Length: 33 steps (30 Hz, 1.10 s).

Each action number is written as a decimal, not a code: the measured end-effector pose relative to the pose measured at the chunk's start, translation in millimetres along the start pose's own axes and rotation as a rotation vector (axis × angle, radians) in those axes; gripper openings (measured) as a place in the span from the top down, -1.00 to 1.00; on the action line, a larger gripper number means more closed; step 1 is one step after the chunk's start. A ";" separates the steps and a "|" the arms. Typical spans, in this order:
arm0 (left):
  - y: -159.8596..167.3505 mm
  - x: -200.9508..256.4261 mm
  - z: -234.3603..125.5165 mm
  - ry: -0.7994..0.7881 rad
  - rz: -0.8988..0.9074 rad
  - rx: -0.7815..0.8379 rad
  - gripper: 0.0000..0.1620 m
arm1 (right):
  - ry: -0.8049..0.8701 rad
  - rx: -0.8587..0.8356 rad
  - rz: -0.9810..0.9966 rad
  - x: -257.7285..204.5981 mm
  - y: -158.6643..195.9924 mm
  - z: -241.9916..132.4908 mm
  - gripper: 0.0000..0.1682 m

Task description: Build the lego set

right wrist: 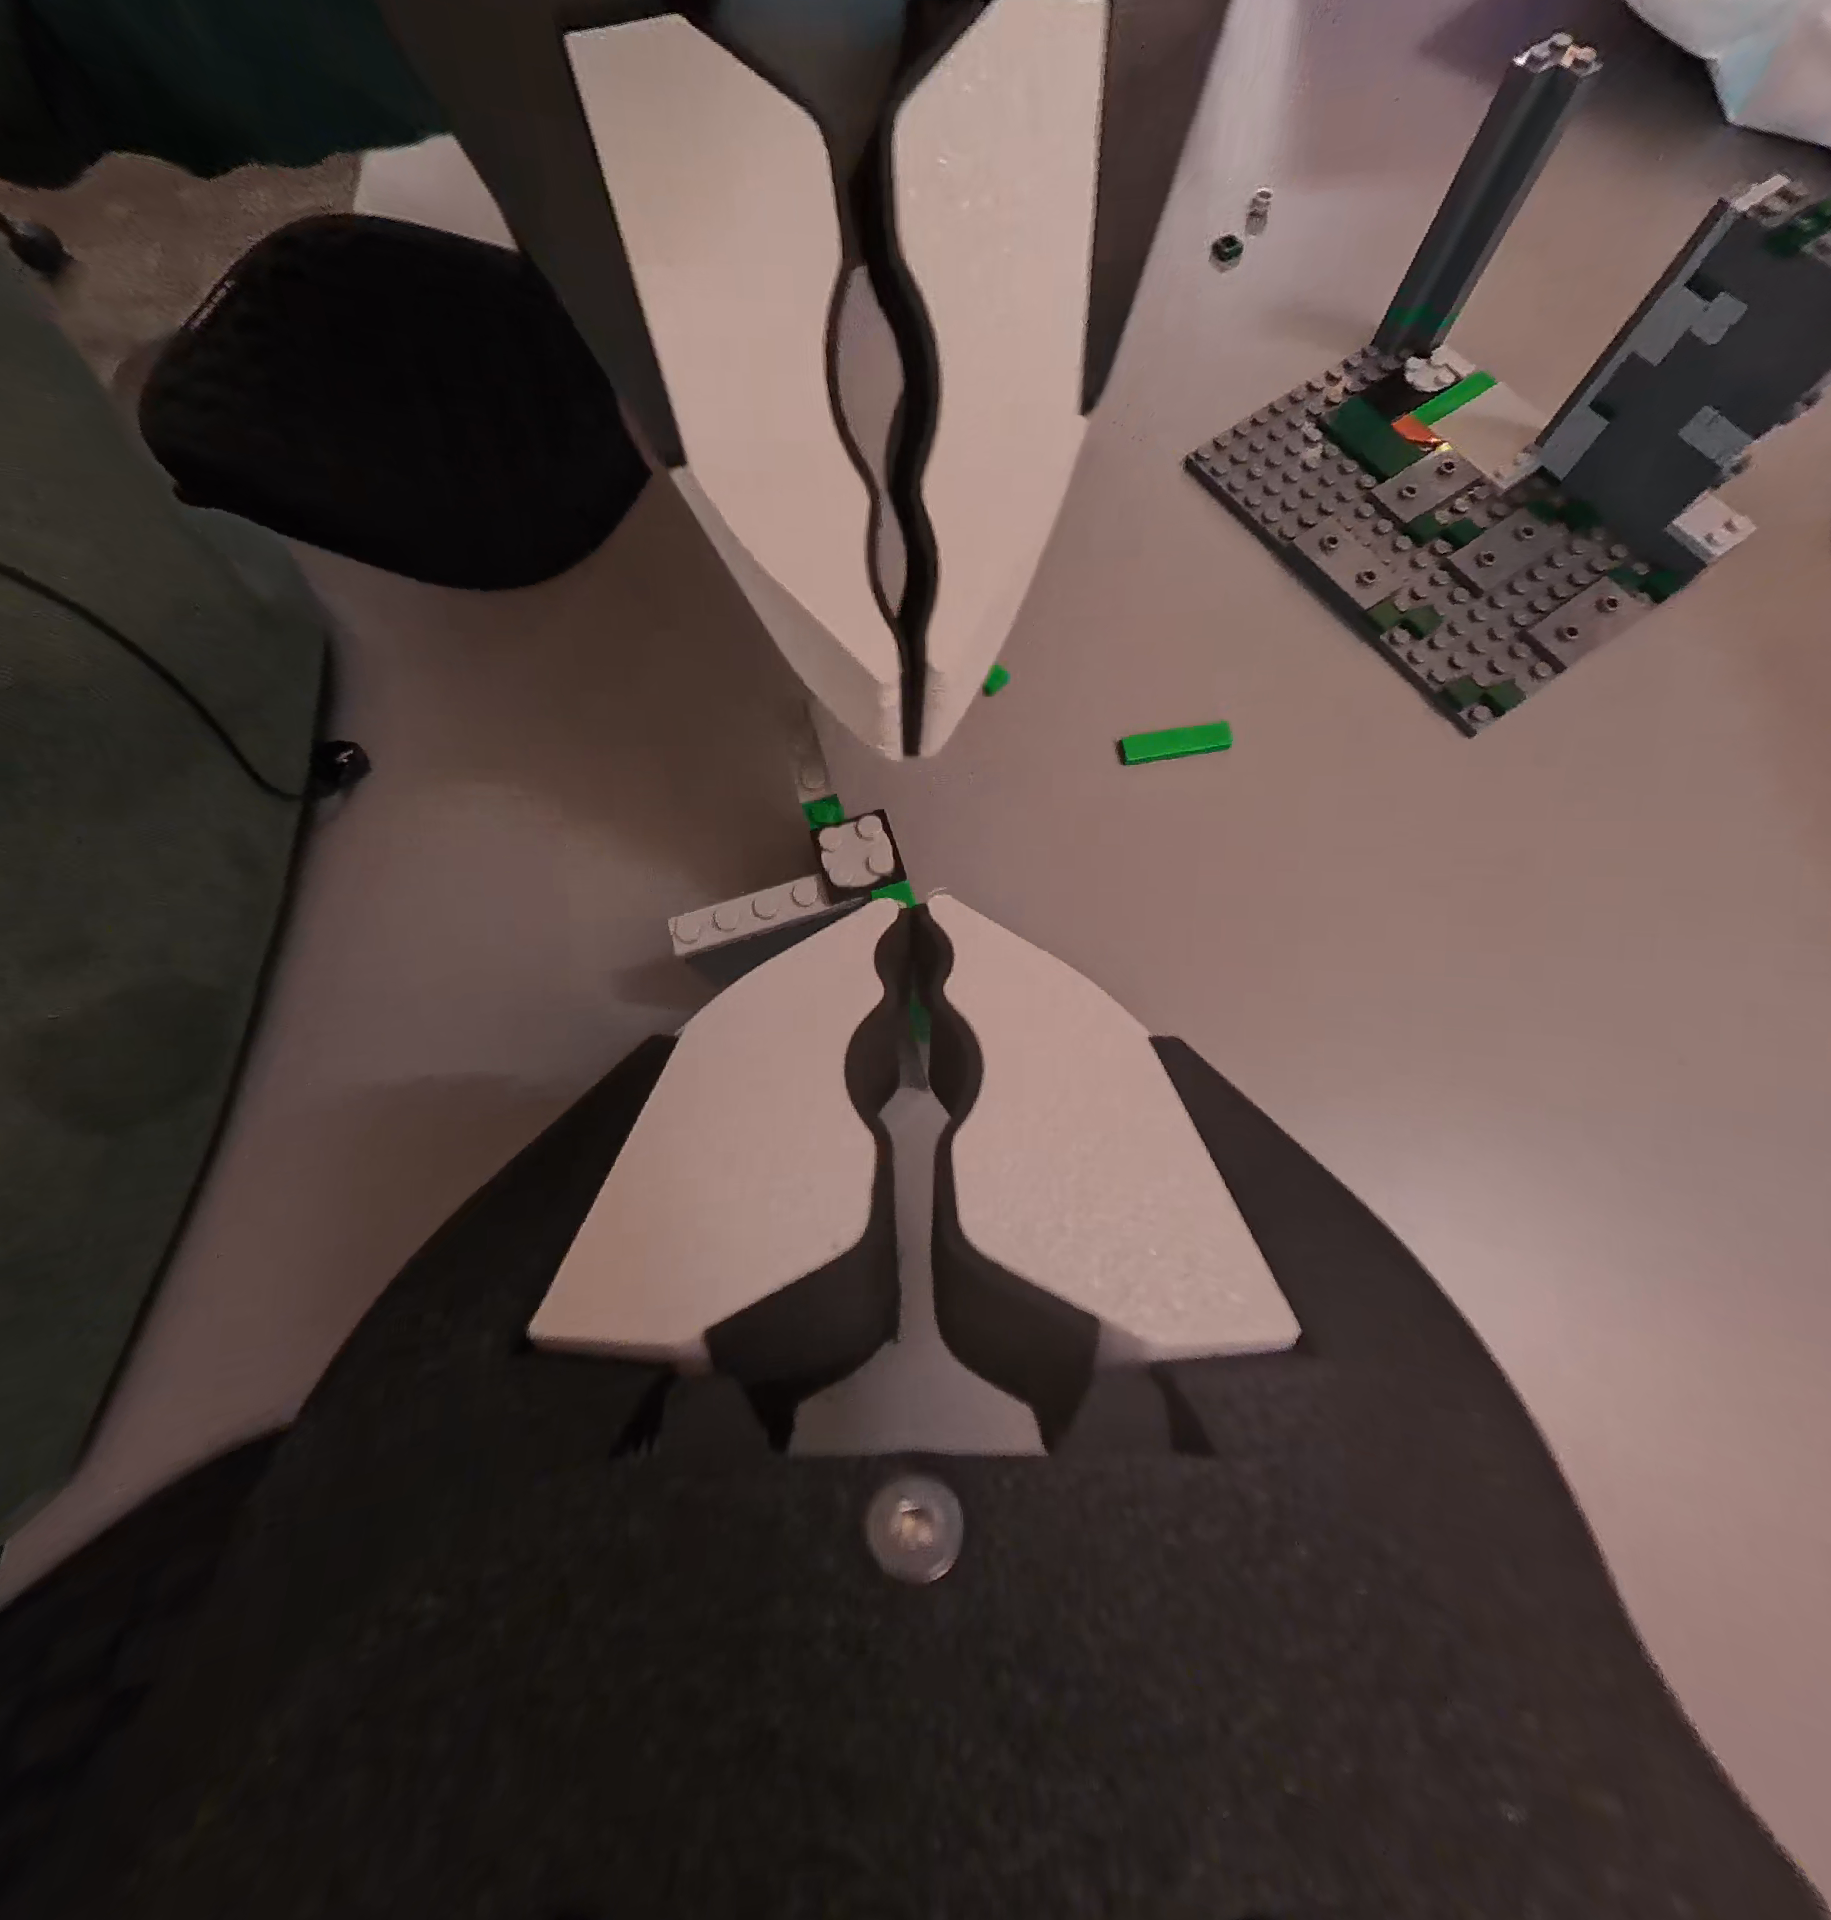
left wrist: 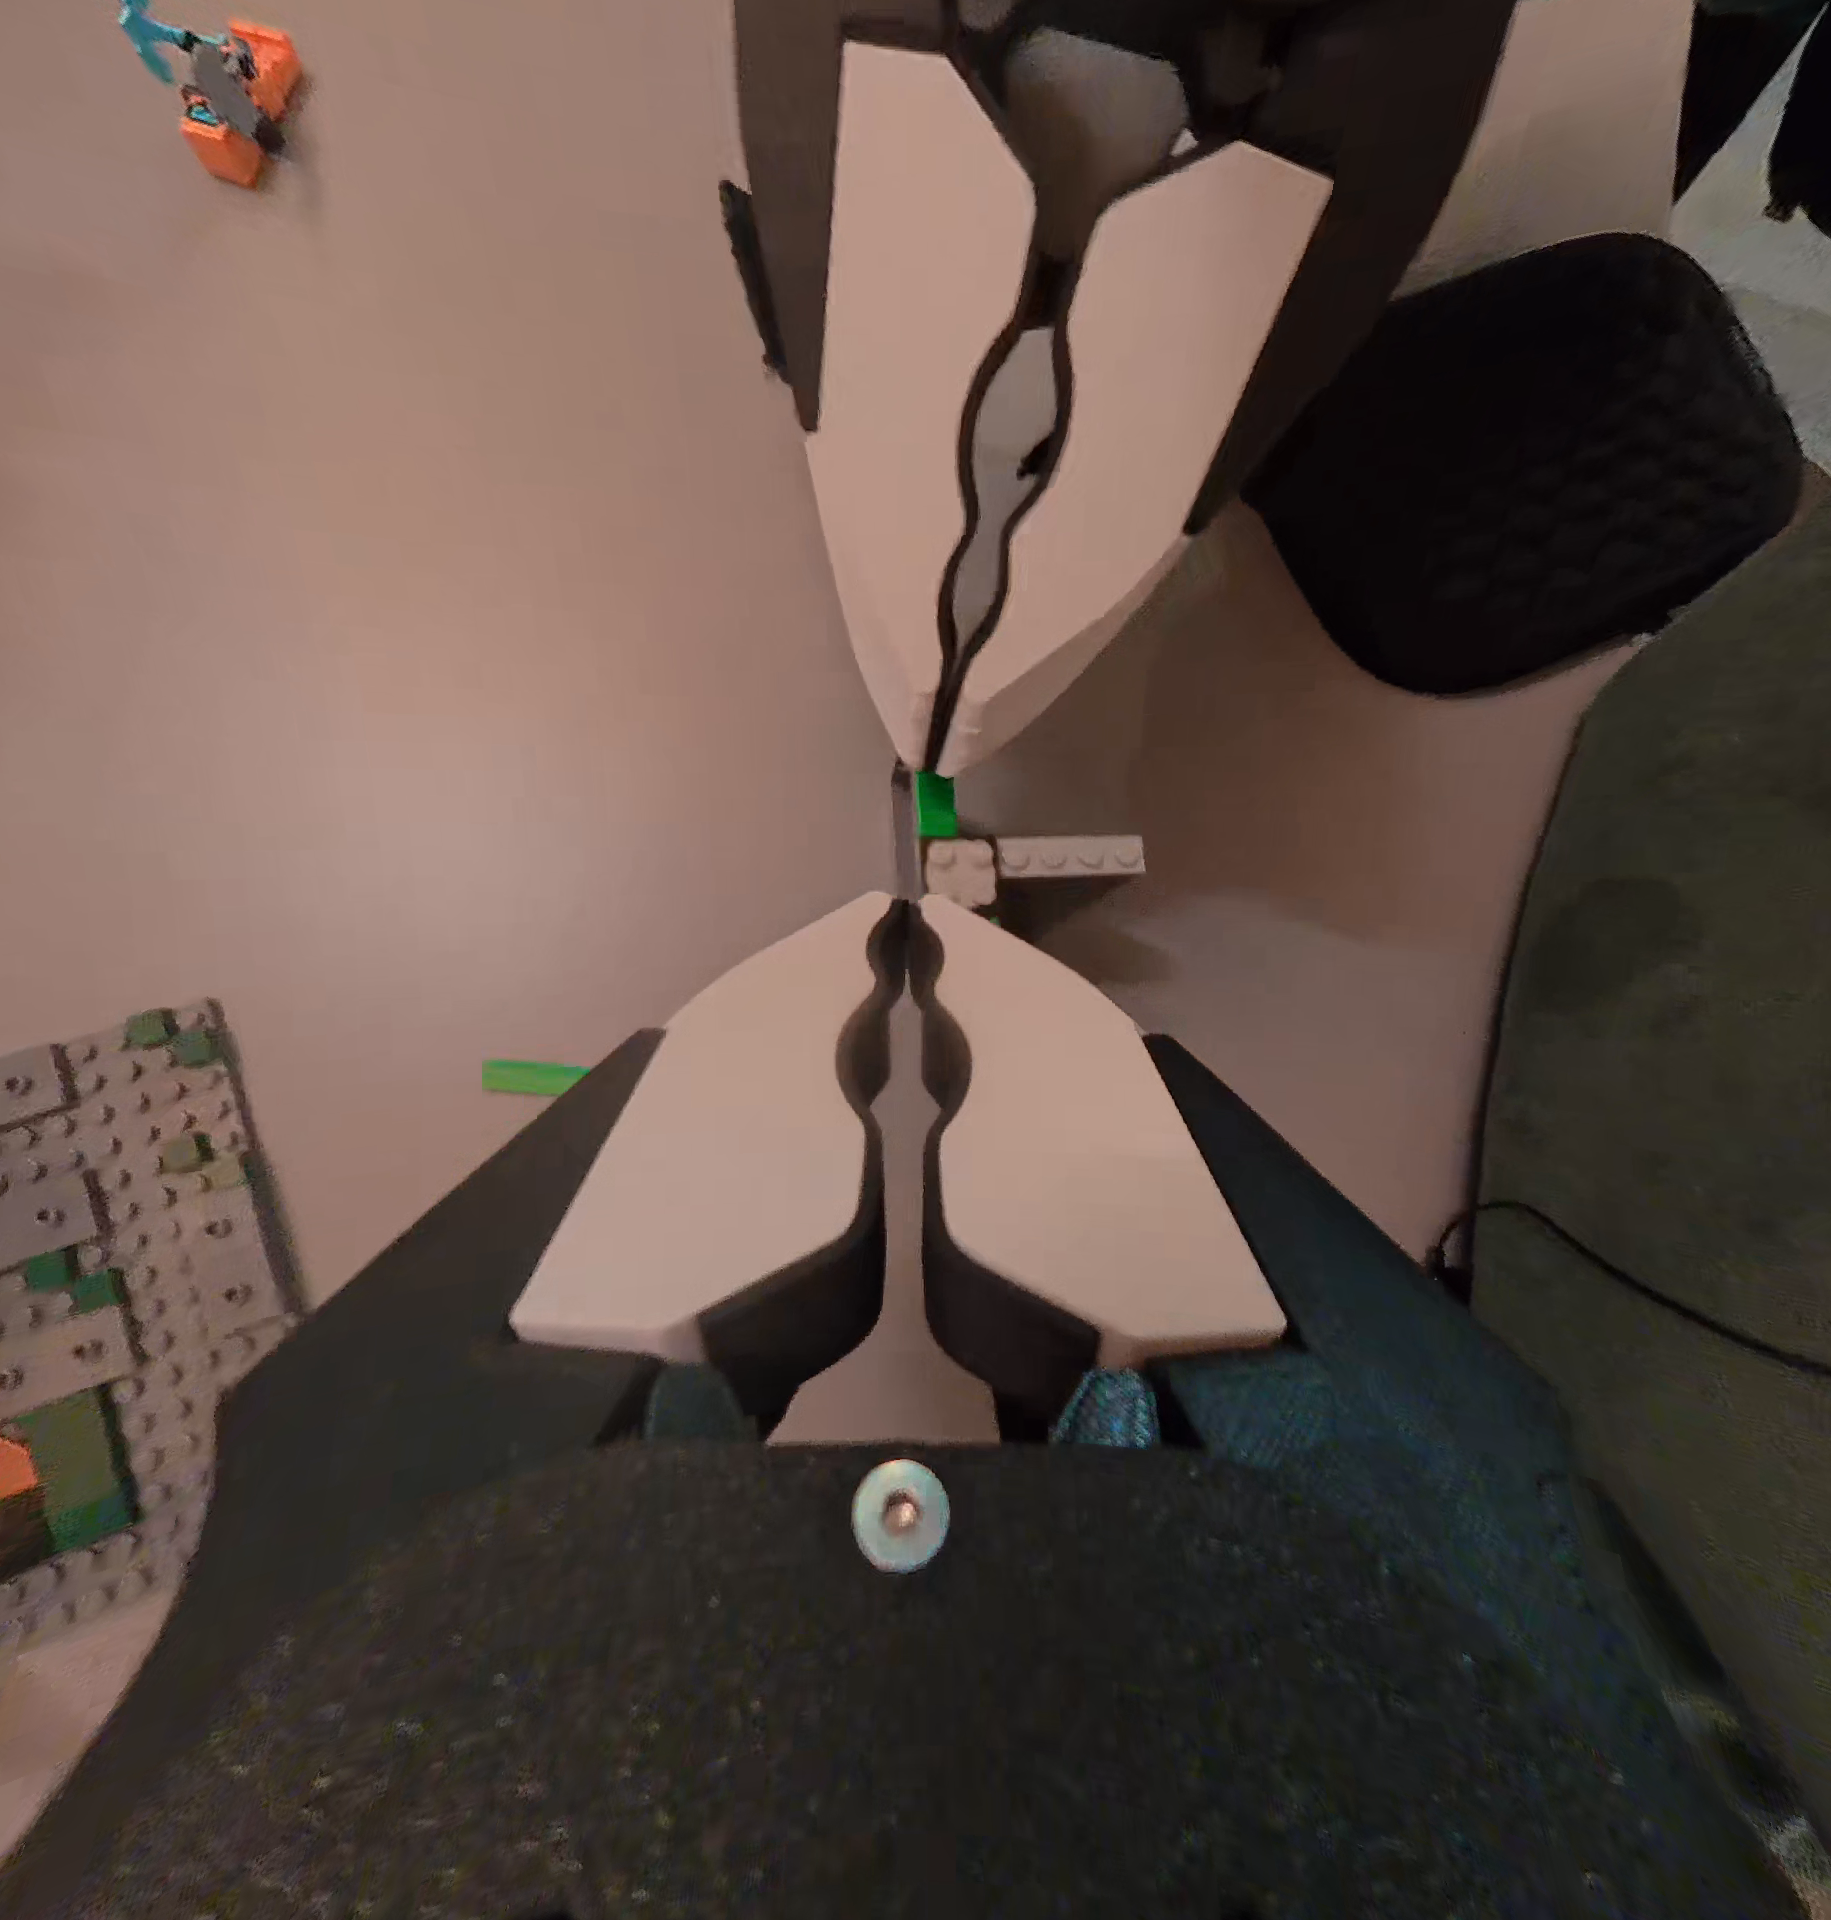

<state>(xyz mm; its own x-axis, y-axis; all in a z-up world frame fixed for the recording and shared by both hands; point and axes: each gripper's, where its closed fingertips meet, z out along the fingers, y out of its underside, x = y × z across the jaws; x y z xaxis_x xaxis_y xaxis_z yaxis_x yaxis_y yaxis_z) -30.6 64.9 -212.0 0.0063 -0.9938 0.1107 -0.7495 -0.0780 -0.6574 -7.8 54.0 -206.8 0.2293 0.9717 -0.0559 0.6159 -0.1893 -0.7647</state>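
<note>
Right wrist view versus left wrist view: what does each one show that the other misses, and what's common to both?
Only the right wrist view shows the tall grey towers standing on the studded baseplate, plus two tiny loose pieces behind it.

Only the left wrist view shows the small orange and teal build far off on the table.

Both show the small grey and green assembly pinched between the left claw and right claw, the loose green tile, the baseplate, and the black pouch.

Grey studded baseplate, green tile, orange piece.
</note>
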 end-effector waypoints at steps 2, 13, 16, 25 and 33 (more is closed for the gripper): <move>6.7 6.4 -0.5 0.004 -0.014 0.028 1.00 | -0.009 -0.015 -0.008 -1.3 -0.3 3.1 1.00; 17.4 16.7 9.2 0.022 -0.019 0.138 0.90 | 0.019 -0.121 -0.111 -2.0 3.3 12.8 1.00; 17.6 16.5 8.7 0.031 -0.025 0.156 0.91 | -0.005 -0.135 -0.111 -5.6 3.2 15.1 1.00; 19.1 19.5 6.7 0.046 -0.018 0.172 0.93 | -0.010 -0.129 -0.028 -5.2 1.9 13.2 1.00; 18.4 24.4 6.4 0.072 -0.045 0.202 0.93 | 0.015 -0.147 -0.063 4.0 2.7 0.9 1.00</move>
<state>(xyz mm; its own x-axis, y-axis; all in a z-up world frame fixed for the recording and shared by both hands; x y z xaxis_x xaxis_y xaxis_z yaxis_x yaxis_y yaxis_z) -40.0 38.7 -226.2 -0.0155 -0.9814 0.1913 -0.6016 -0.1436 -0.7858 -6.0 57.5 -209.7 0.1970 0.9804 -0.0007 0.7328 -0.1477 -0.6642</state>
